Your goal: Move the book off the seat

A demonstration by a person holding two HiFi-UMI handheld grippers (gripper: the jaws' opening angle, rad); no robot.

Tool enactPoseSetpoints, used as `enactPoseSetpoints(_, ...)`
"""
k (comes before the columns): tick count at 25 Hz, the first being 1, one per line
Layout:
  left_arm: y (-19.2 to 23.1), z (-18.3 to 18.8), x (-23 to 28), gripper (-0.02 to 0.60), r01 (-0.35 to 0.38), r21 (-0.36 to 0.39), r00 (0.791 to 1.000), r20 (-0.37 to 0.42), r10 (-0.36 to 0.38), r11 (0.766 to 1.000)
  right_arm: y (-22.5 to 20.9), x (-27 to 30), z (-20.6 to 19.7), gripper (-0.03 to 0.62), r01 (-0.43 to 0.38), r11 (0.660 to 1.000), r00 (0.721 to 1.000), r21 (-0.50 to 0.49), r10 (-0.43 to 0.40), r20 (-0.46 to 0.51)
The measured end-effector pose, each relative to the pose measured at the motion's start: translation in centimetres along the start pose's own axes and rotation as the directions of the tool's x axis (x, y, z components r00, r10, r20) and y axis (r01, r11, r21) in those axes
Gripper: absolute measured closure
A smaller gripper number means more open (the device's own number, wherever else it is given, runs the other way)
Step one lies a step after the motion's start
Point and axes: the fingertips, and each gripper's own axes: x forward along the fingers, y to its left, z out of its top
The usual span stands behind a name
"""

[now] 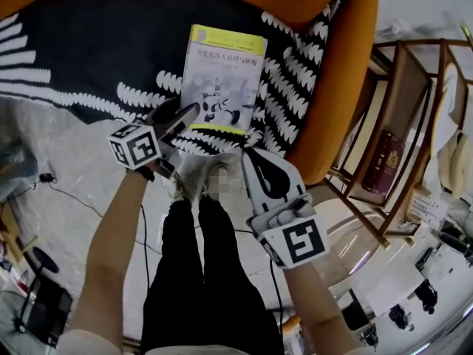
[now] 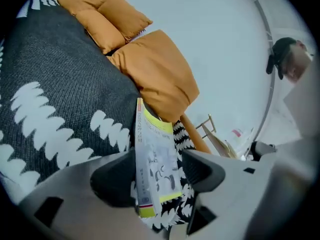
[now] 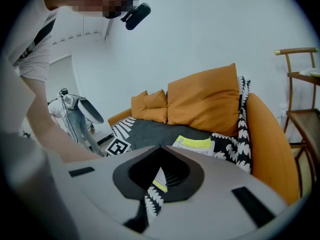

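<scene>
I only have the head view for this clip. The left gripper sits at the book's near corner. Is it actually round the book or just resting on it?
Observer: Round it. In the left gripper view the book stands edge-on between the jaws of the left gripper, which are apart, one on each side.
Reviewer: Is the right one carrying anything?
Observer: No. The right gripper view shows the right gripper with its jaws together and nothing in them. Only the patterned throw shows beyond.
Reviewer: What lies past the book's far edge?
Observer: Orange cushions stand upright against the back of the sofa, apart from the book.
</scene>
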Motion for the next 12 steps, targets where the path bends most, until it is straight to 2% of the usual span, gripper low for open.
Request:
enactPoseSetpoints(5,1.6,-1.4,0.4,0.301,-0.039,-0.046,0.999,-0.034,0.037,0.998,0.1,-0.1,0.0,0.572,-0.001,1.0,1.0,0.005,0.001,-0.004)
enactPoseSetpoints(7,2.2,-1.0,1.1,0.344,-0.006,-0.089,0.999,-0.05,0.002,0.996,0.2,-0.1,-0.2,0.572,0.0,1.0,1.0,0.005,0.0,-0.006)
enactPoseSetpoints(9,2.1,-0.7,2.2,0.356,0.033,-0.123,0.997,-0.068,-0.042,0.992,0.2,-0.1,-0.6,0.572,0.001,1.0,1.0,0.006,-0.001,-0.011)
enactPoseSetpoints(10,1.9,-0.8,3.0,0.356,0.043,-0.125,0.995,-0.084,-0.053,0.991,0.2,-0.2,-0.9,0.572,0.002,1.0,1.0,0.009,-0.002,-0.014)
enactPoseSetpoints(12,1.3,-1.0,4.7,0.356,0.043,-0.079,0.99,-0.131,-0.053,0.996,0.3,-0.3,-1.4,0.572,0.003,1.0,1.0,0.013,-0.003,-0.021)
